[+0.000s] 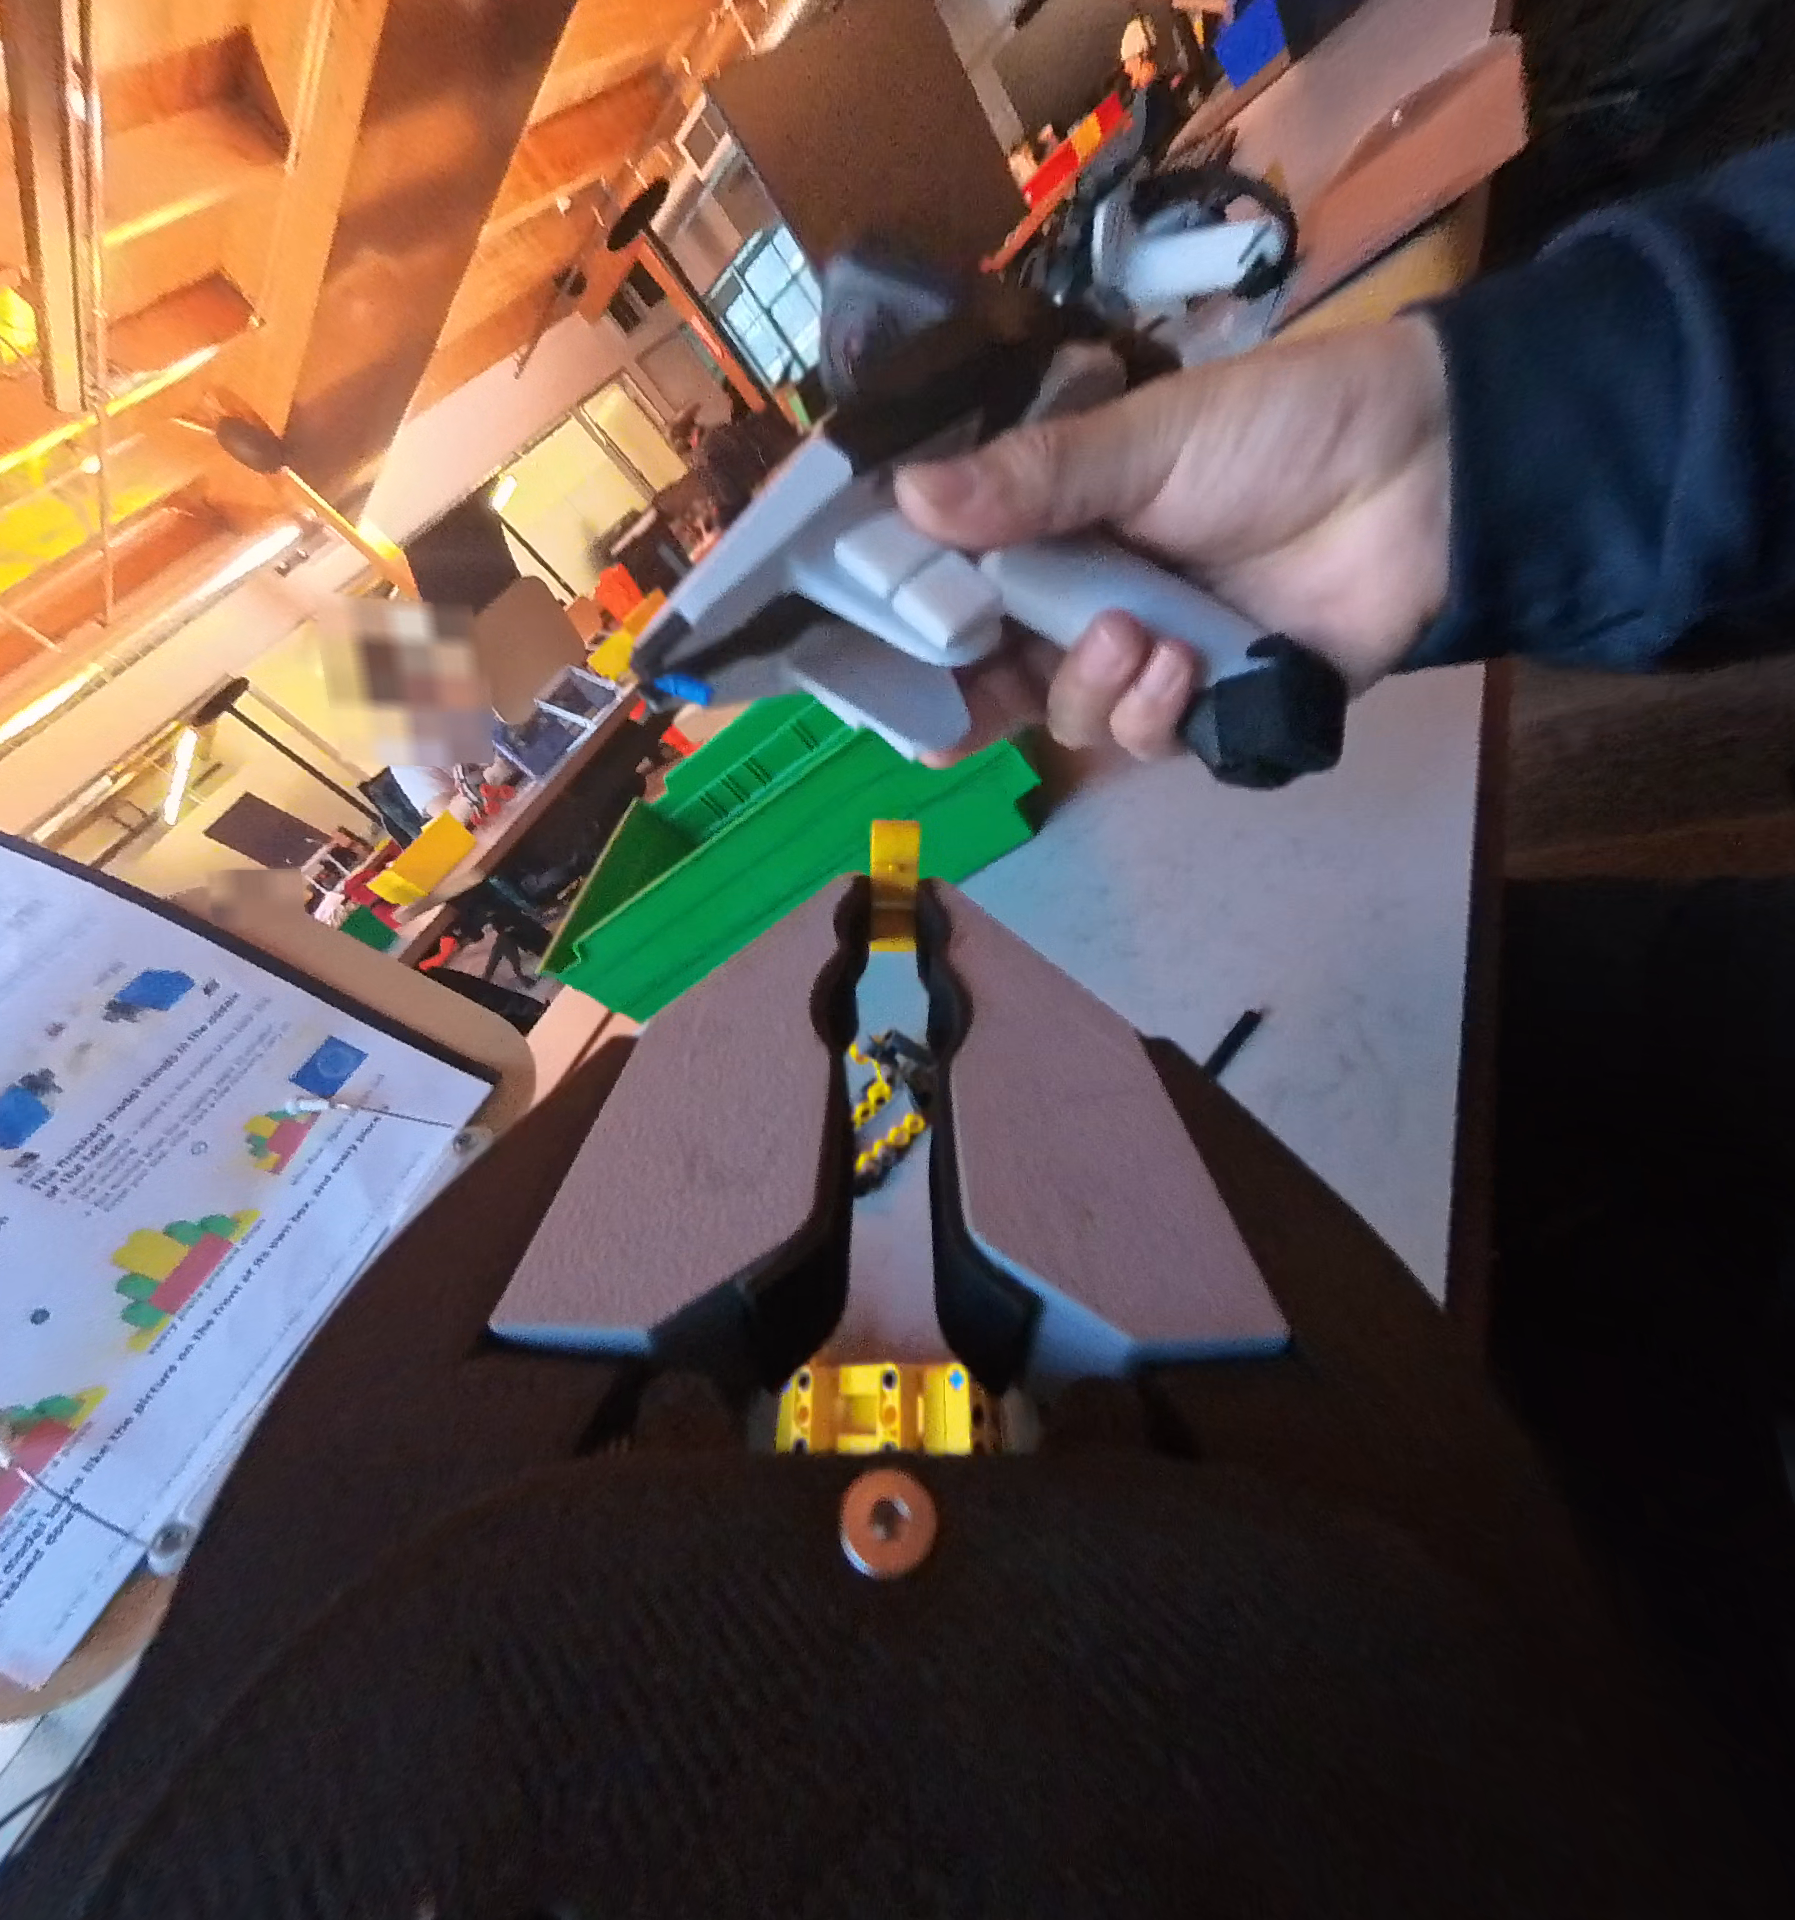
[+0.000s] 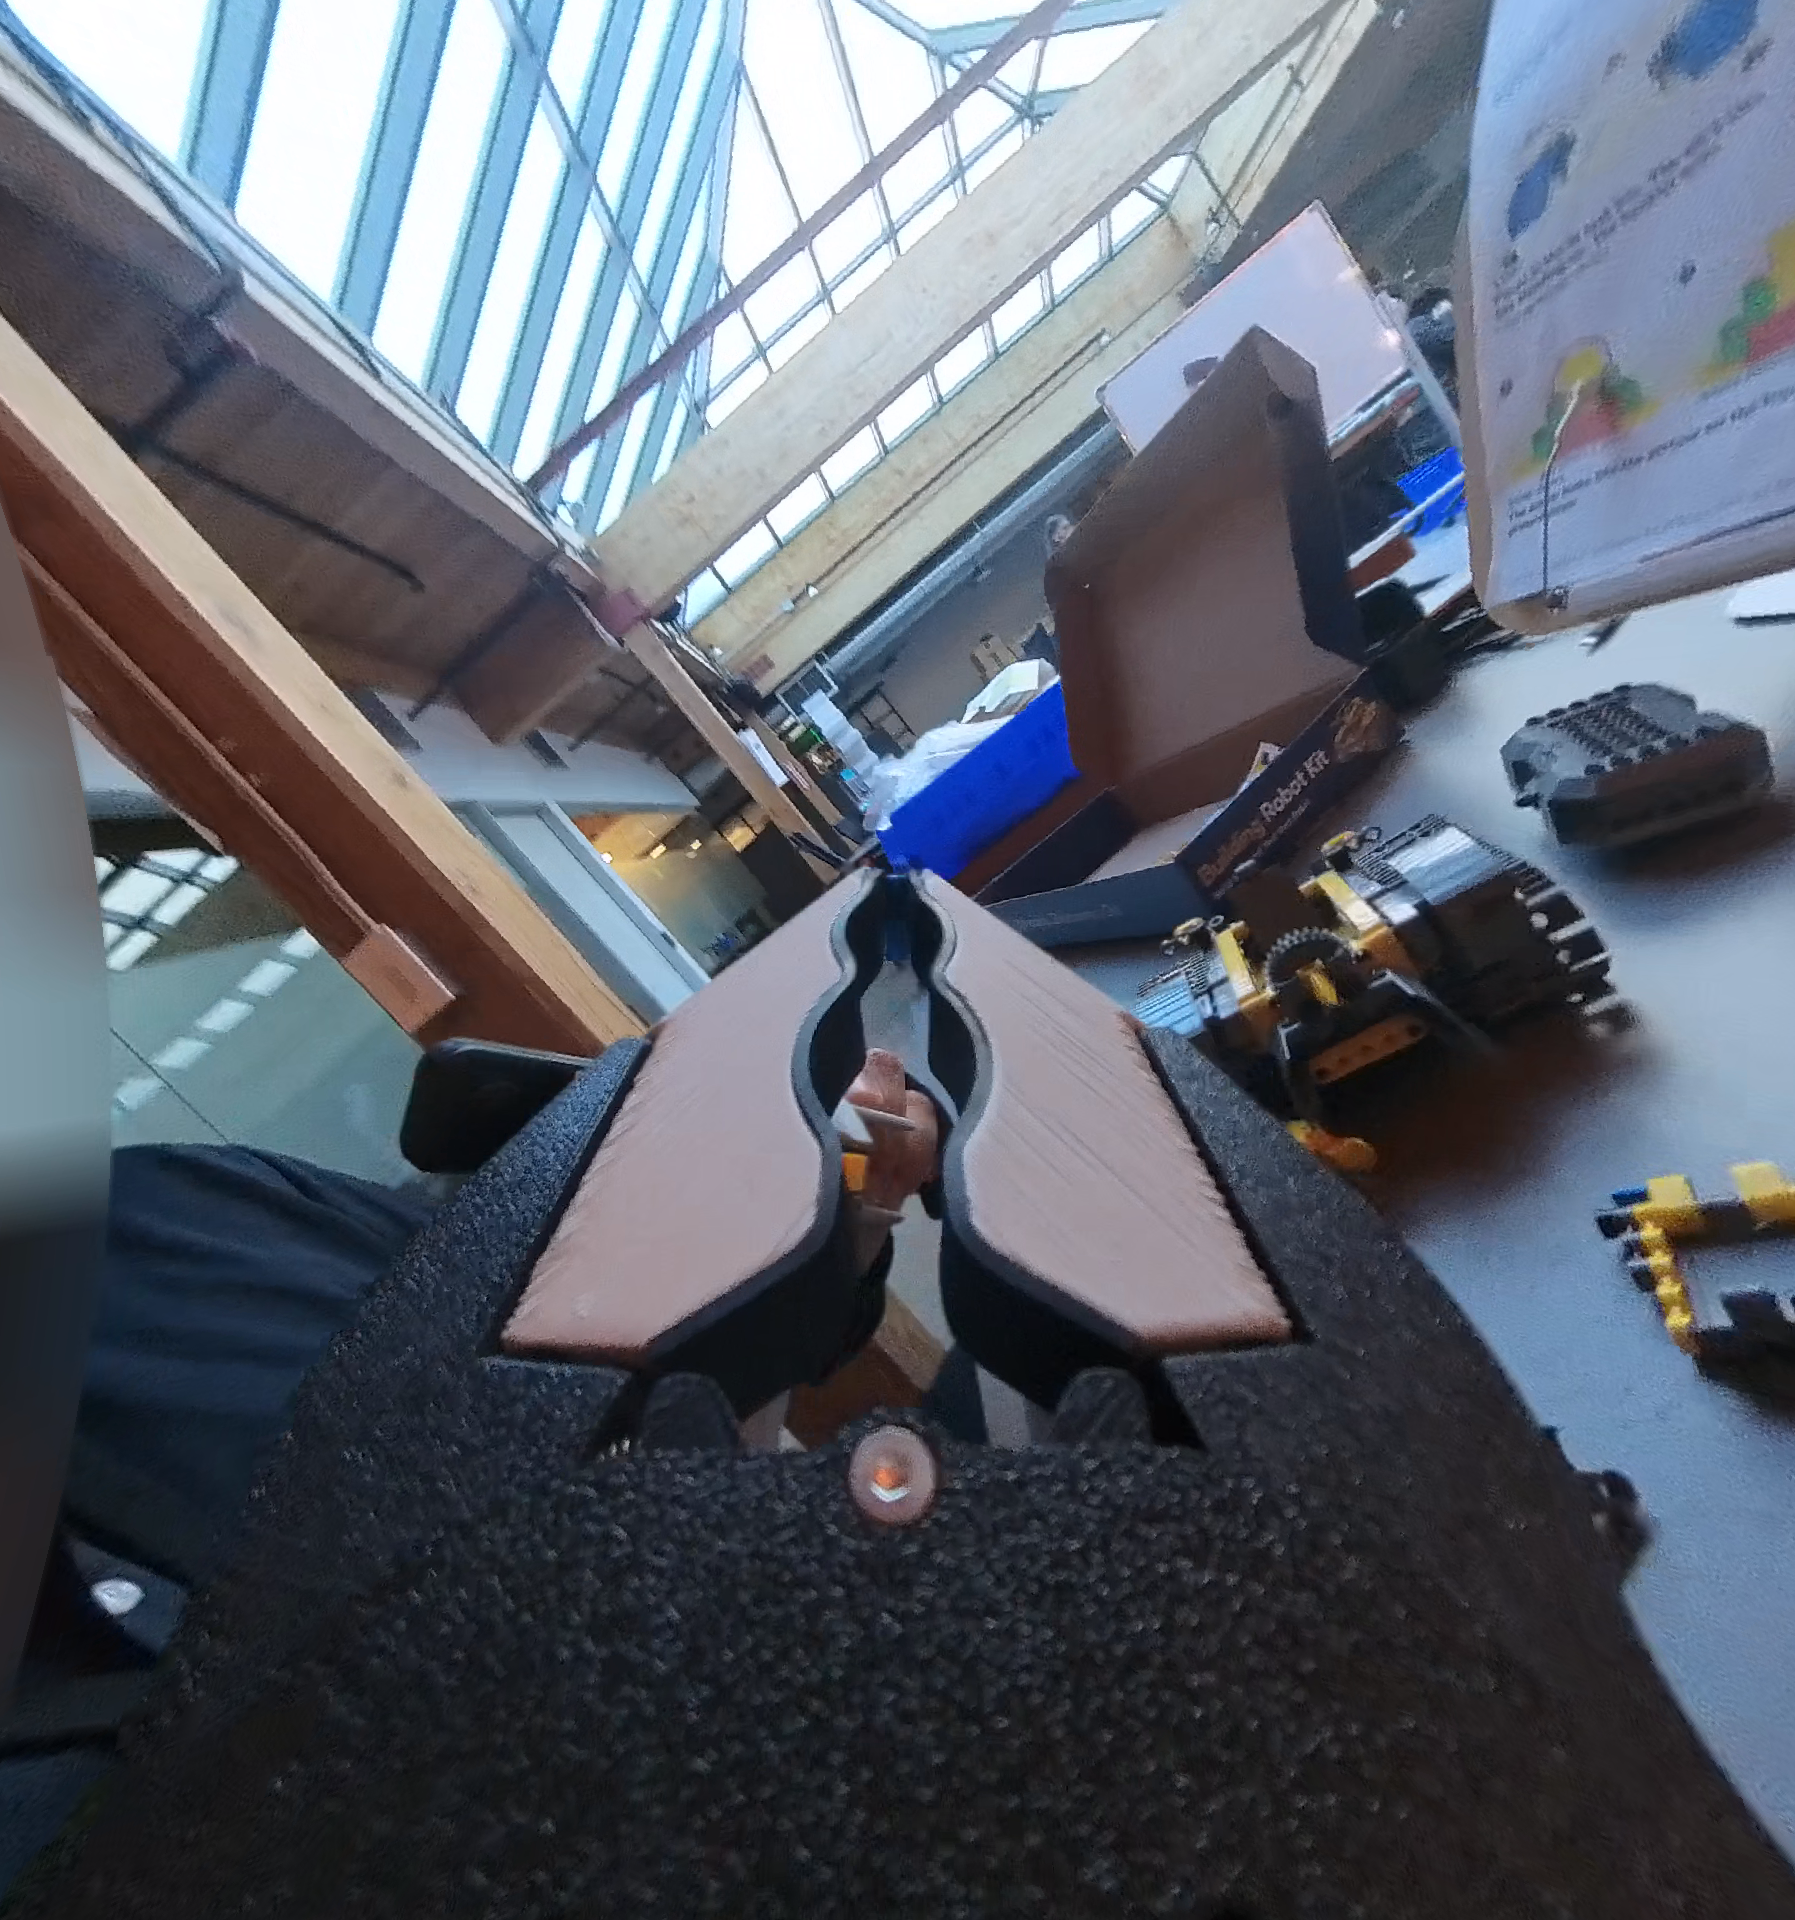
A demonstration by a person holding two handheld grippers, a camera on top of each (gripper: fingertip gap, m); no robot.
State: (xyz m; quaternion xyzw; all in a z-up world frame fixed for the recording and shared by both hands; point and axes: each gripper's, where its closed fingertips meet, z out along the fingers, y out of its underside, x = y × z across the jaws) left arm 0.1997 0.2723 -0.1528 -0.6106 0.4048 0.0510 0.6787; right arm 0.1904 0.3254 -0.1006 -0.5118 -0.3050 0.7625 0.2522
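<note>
My left gripper point(image 1: 894, 902) is shut on a small yellow piece point(image 1: 894, 854) that sticks out past its tips, above a grey table point(image 1: 1288, 935). My right gripper point(image 1: 664, 675), held by a hand point(image 1: 1236, 499) in a dark sleeve, hovers up and to the left of it. It pinches a small blue piece point(image 1: 681, 687). In the right wrist view the right gripper point(image 2: 898, 891) is shut on the same blue piece point(image 2: 899, 920), pointing up towards the roof. A yellow and black brick model point(image 1: 885, 1112) shows in the gap between the left fingers.
A green plastic tray point(image 1: 768, 904) lies just beyond the left tips. A printed sheet with brick pictures point(image 1: 145, 1195) stands on the left. The table point(image 2: 1703, 1039) carries a black and yellow vehicle model point(image 2: 1392, 966), a brick frame point(image 2: 1755, 1257), a black block point(image 2: 1641, 769) and an open cardboard box point(image 2: 1205, 623). The tips of one gripper are about 8 cm away from the tips of the other.
</note>
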